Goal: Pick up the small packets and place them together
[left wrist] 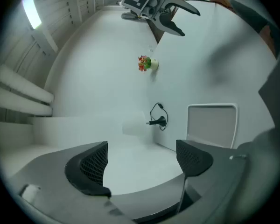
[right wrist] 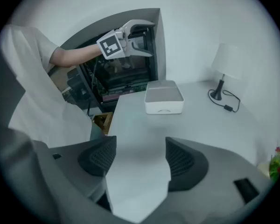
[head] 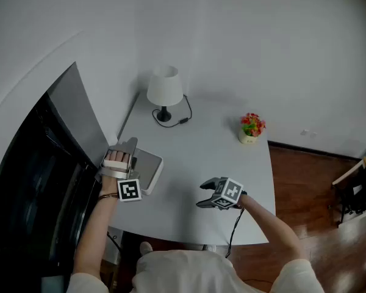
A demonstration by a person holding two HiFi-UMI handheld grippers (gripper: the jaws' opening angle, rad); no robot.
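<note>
The person's pale shirt (head: 189, 273) fills the near edge of the head view, and both forearms reach out over a white bench (head: 195, 145). The right tool (head: 201, 195) hangs above the near part of the bench. It is tilted downward and points left toward a white box (head: 147, 168) with a grey top. Its 2 jaws stand wide apart, and its own view shows only bare bench surface between them.

The left tool (head: 129, 144) is held at the bench's left edge, just beside the box's left side and in front of a dark cabinet (head: 30, 188). It points roughly level toward the far wall. Its 2 jaws are also spread, with only the bench showing in the gap.

At the far side of the bench stands a lamp (head: 165, 90) with a white shade, a black base and a cord looping to the right. A small pot of red and yellow flowers (head: 251, 128) sits near the far right corner. A wooden floor (head: 311, 188) lies to the right.

None of the 3 views lets me tell where the small packets lie.
</note>
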